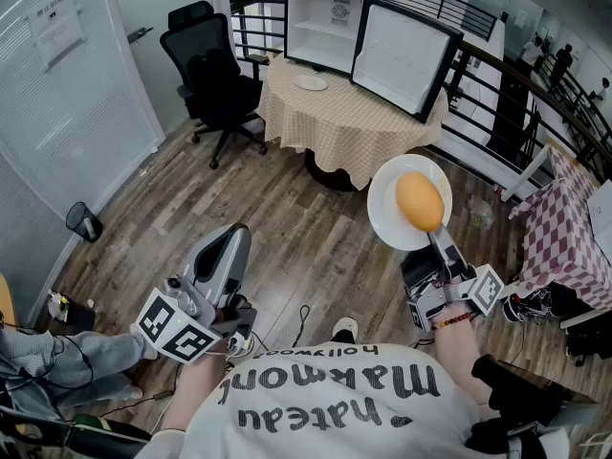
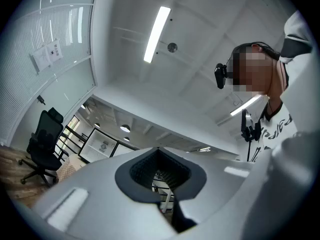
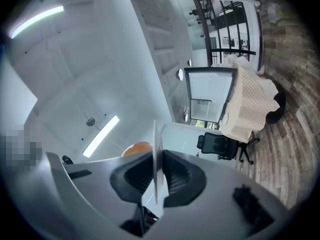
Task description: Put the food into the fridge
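PLATE EN ROUTE: A round white plate (image 1: 386,210) bearing an oval orange-yellow piece of food (image 1: 419,201) is held out over the wood-plank floor (image 1: 287,220). Its rim is clamped edge-on btwn the jaws of the right gripper (image 1: 439,244). In the right gripper view the plate's thin edge is seen pinched by the pads, w/ the food (image 3: 137,148) showing behind it. The left gripper (image 1: 228,245) is carried low at the person's left, its jaws pressed together w/ nothing btwn them. Well ahead, a black-framed mini fridge w/ white interior (image 1: 323,17) is stood open on a round table draped in beige checked cloth (image 1: 335,127). A label on the fridge's back wall is too small to be read. On the person's white T-shirt (image 1: 316,438), seen upside down, "Hollywood" and what looks like "…hateau Marmont" are printed. A paper notice (image 1: 55,22) on the glass wall at left can't be read.
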Motion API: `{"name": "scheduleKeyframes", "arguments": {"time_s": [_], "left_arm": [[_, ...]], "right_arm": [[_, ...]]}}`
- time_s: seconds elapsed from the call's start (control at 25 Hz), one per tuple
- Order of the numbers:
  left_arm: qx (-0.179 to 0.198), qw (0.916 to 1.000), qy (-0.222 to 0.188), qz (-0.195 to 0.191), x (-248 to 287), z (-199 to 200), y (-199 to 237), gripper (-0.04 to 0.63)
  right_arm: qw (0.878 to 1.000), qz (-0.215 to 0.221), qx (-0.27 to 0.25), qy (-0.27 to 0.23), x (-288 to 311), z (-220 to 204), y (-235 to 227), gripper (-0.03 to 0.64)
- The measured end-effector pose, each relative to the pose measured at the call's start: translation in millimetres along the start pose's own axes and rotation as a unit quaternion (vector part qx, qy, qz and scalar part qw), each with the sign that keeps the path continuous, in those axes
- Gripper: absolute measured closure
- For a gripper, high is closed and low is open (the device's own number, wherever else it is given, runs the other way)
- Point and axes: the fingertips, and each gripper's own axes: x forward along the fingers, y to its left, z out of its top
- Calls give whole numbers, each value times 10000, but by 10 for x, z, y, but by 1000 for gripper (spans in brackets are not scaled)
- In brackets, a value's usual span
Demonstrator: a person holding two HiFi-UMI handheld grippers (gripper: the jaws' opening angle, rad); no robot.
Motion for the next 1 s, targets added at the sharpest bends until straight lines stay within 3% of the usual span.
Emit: {"name": "scheduleKeyframes", "arguments": {"time_s": [0.44, 0.76, 1.0], "left_arm": [[77, 9999, 75, -46, -105, 143, 89, 591], [52, 9993, 366, 32, -339, -43, 327, 591], [594, 9968, 318, 423, -151, -8, 835, 592]], "right_arm": [[9999, 104, 88, -7, 144, -185, 35, 580], [9988, 76, 387, 305, 397, -544, -221, 580], [9976, 44, 320, 612, 998, -543, -630, 580]]}}
